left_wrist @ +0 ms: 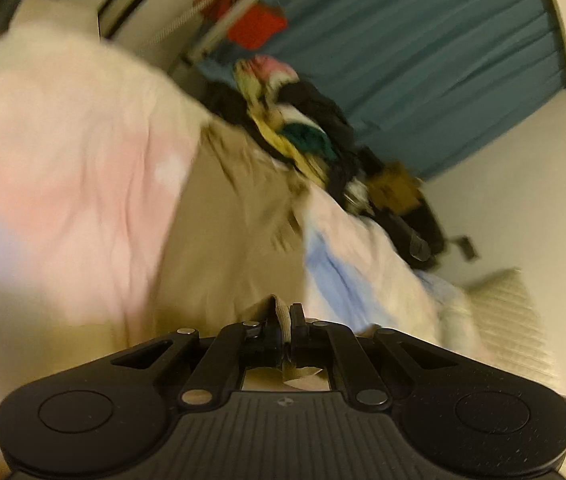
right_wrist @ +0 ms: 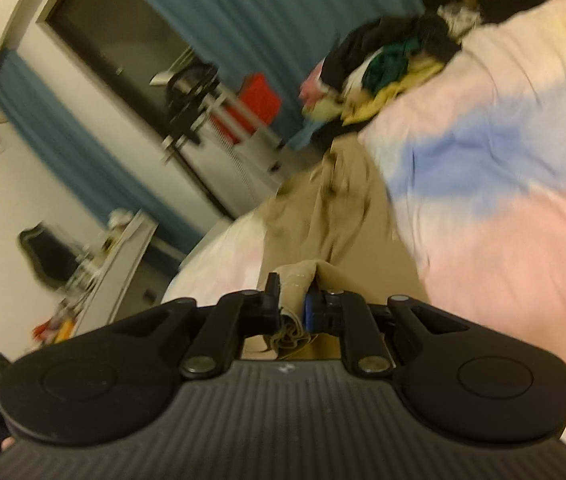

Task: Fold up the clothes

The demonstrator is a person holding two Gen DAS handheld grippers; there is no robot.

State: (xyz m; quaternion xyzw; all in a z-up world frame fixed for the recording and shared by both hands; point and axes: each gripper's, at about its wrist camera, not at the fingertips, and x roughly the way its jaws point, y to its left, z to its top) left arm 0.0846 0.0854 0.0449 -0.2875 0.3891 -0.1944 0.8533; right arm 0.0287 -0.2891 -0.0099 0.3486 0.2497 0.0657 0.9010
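A pair of tan trousers (left_wrist: 235,232) lies stretched out over a pastel pink, blue and yellow bedspread (left_wrist: 63,152). My left gripper (left_wrist: 284,312) is shut on one end of the tan fabric. My right gripper (right_wrist: 295,292) is shut on another bunched edge of the same trousers (right_wrist: 335,216), which run away from it across the bedspread (right_wrist: 503,168). Both views are tilted and motion-blurred.
A pile of mixed clothes (left_wrist: 295,132) in black, yellow, green and pink sits at the far side of the bed, also in the right wrist view (right_wrist: 383,76). Blue curtains (left_wrist: 423,60), a red item on a rack (left_wrist: 259,26), a white dresser (right_wrist: 123,256) and a pillow (left_wrist: 511,320) surround it.
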